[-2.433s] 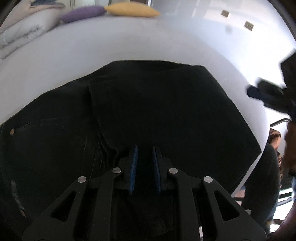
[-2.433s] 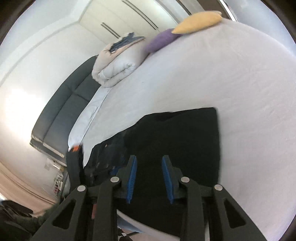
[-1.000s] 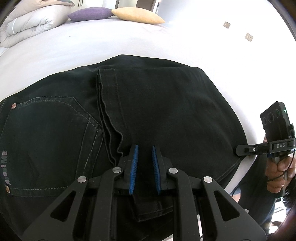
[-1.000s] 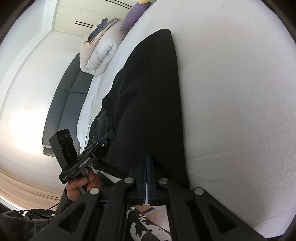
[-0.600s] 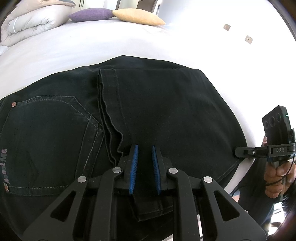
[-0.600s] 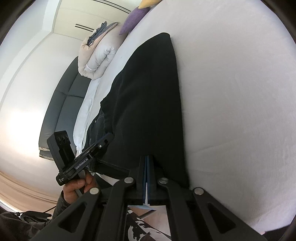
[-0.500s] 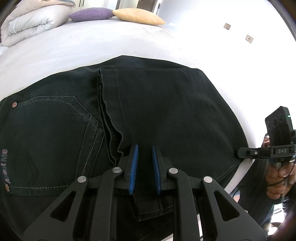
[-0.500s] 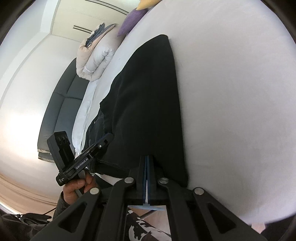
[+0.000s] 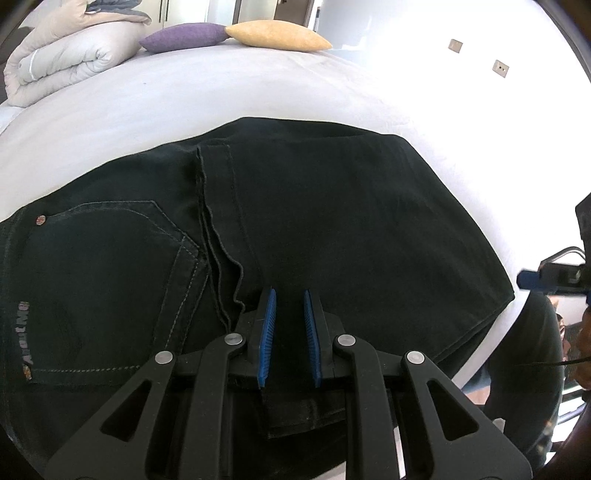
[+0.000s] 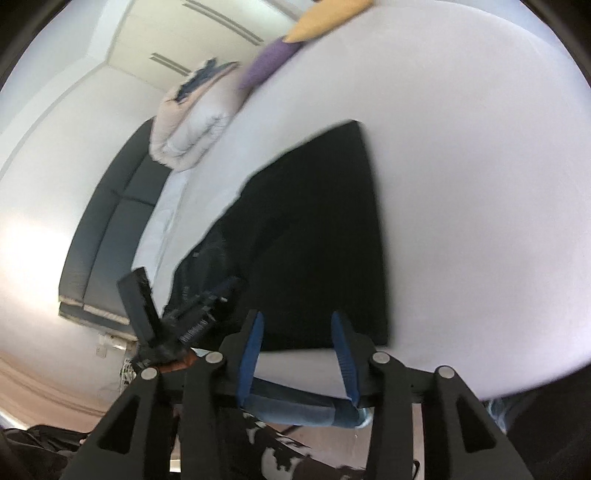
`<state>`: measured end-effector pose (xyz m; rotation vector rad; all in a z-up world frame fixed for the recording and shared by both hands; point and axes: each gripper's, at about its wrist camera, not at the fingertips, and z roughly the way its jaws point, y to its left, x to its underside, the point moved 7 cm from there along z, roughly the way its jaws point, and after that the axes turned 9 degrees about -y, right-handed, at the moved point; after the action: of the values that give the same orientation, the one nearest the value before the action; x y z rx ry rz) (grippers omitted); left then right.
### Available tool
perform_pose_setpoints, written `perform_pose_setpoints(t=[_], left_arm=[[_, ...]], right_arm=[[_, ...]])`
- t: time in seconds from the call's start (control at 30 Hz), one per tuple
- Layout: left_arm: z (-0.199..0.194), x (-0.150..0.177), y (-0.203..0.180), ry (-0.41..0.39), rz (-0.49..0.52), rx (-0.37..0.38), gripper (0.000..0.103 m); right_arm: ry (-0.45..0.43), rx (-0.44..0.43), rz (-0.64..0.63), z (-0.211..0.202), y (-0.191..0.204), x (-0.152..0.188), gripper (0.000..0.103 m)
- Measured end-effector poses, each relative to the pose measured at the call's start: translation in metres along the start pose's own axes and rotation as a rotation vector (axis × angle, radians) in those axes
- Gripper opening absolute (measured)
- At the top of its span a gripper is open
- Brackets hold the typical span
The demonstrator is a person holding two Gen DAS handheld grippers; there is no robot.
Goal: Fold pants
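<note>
Black jeans (image 9: pixel 314 229) lie folded on a white bed (image 9: pixel 184 99), back pocket at the left, leg hems folded over it. My left gripper (image 9: pixel 289 321) hovers low over the near edge of the jeans, its blue pads a small gap apart and nothing between them. The right wrist view is blurred; there the jeans (image 10: pixel 314 240) lie ahead and my right gripper (image 10: pixel 298 350) is open and empty just off their near corner, past the bed edge. The right gripper also shows at the right rim of the left wrist view (image 9: pixel 550 278).
A rolled white duvet (image 9: pixel 62 62), a purple cushion (image 9: pixel 181 35) and a yellow cushion (image 9: pixel 277 37) lie at the far end of the bed. A dark sofa (image 10: pixel 110 229) stands beside the bed. The person's legs are at the near edge.
My right gripper was shut on the jeans' near right corner; it has let go, opened wide and pulled back off the bed edge. The left gripper has not moved.
</note>
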<state>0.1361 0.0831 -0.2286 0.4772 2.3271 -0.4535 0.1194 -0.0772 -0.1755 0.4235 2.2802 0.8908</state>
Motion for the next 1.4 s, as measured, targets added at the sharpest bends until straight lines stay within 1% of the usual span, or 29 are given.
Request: perform_pose_setpoints(t=[0.07, 0.1, 0.13, 0.17, 0.2, 0.23, 0.27, 0.3, 0.33, 0.37, 0.4, 0.43, 0.53, 0.63, 0.73, 0.8, 0.9, 0.93, 1.0, 1.03, 1.1, 1.17, 1.27, 1.33, 1.4], left_arm=[[-0.008, 0.000, 0.001, -0.007, 0.002, -0.015, 0.016], [-0.014, -0.001, 0.004, -0.015, -0.001, -0.036, 0.016], [-0.023, -0.003, 0.009, -0.030, -0.015, -0.060, 0.016], [-0.034, -0.005, 0.015, -0.051, -0.040, -0.066, 0.018], [-0.046, -0.006, 0.022, -0.079, -0.077, -0.057, 0.027], [-0.061, -0.006, 0.032, -0.112, -0.128, -0.045, 0.038], [-0.074, -0.005, 0.042, -0.141, -0.176, -0.040, 0.076], [-0.088, -0.003, 0.054, -0.177, -0.231, -0.038, 0.102], [-0.104, 0.002, 0.069, -0.221, -0.302, -0.033, 0.103], [-0.114, 0.007, 0.081, -0.242, -0.366, -0.028, 0.103], [-0.120, 0.014, 0.094, -0.238, -0.432, -0.029, 0.103], [-0.126, 0.025, 0.110, -0.233, -0.519, -0.028, 0.103], [-0.144, 0.045, 0.142, -0.298, -0.700, -0.016, 0.103], [-0.160, 0.061, 0.166, -0.380, -0.826, -0.028, 0.103], [-0.161, 0.071, 0.183, -0.412, -0.927, -0.019, 0.102], [-0.164, 0.075, 0.190, -0.429, -0.974, -0.018, 0.102], [-0.148, 0.079, 0.198, -0.401, -1.019, 0.005, 0.100], [-0.141, 0.080, 0.202, -0.397, -1.049, 0.029, 0.100], [-0.130, 0.082, 0.209, -0.384, -1.084, 0.048, 0.094], [-0.126, 0.086, 0.214, -0.379, -1.113, 0.054, 0.094], [-0.123, 0.089, 0.225, -0.394, -1.166, 0.082, 0.093], [-0.118, 0.087, 0.231, -0.394, -1.166, 0.090, 0.093], [-0.110, 0.082, 0.239, -0.404, -1.197, 0.111, 0.093], [-0.107, 0.081, 0.246, -0.413, -1.224, 0.125, 0.089], [-0.099, 0.075, 0.254, -0.413, -1.245, 0.136, 0.072]], right_arm=[[0.004, -0.024, -0.023, 0.010, 0.015, -0.008, 0.042], [0.009, -0.035, -0.029, 0.017, 0.020, -0.012, 0.042], [0.015, -0.047, -0.036, 0.025, 0.027, -0.016, 0.042], [0.022, -0.061, -0.045, 0.034, 0.034, -0.020, 0.042], [0.028, -0.072, -0.053, 0.042, 0.040, -0.023, 0.042], [0.036, -0.086, -0.060, 0.051, 0.047, -0.026, 0.043], [0.047, -0.105, -0.065, 0.061, 0.055, -0.029, 0.044], [0.058, -0.127, -0.068, 0.072, 0.062, -0.030, 0.045], [0.069, -0.145, -0.068, 0.080, 0.068, -0.031, 0.045], [0.083, -0.159, -0.067, 0.091, 0.074, -0.032, 0.046], [0.099, -0.176, -0.066, 0.103, 0.080, -0.033, 0.046], [0.111, -0.192, -0.066, 0.111, 0.084, -0.032, 0.046], [0.153, -0.222, -0.056, 0.137, 0.098, -0.028, 0.046], [0.182, -0.244, -0.050, 0.149, 0.103, -0.020, 0.046], [0.206, -0.248, -0.046, 0.157, 0.103, -0.014, 0.046], [0.213, -0.249, -0.029, 0.158, 0.099, -0.014, 0.046], [0.216, -0.242, -0.007, 0.160, 0.091, -0.016, 0.046], [0.216, -0.241, -0.001, 0.160, 0.089, -0.017, 0.045], [0.221, -0.239, 0.011, 0.163, 0.085, -0.017, 0.045], [0.224, -0.236, 0.013, 0.165, 0.084, -0.016, 0.044], [0.230, -0.229, 0.015, 0.168, 0.081, -0.015, 0.043], [0.235, -0.229, 0.020, 0.172, 0.081, -0.016, 0.042], [0.240, -0.232, 0.027, 0.176, 0.080, -0.017, 0.040], [0.243, -0.231, 0.023, 0.176, 0.081, -0.016, 0.039], [0.244, -0.231, 0.012, 0.177, 0.084, -0.018, 0.038]])
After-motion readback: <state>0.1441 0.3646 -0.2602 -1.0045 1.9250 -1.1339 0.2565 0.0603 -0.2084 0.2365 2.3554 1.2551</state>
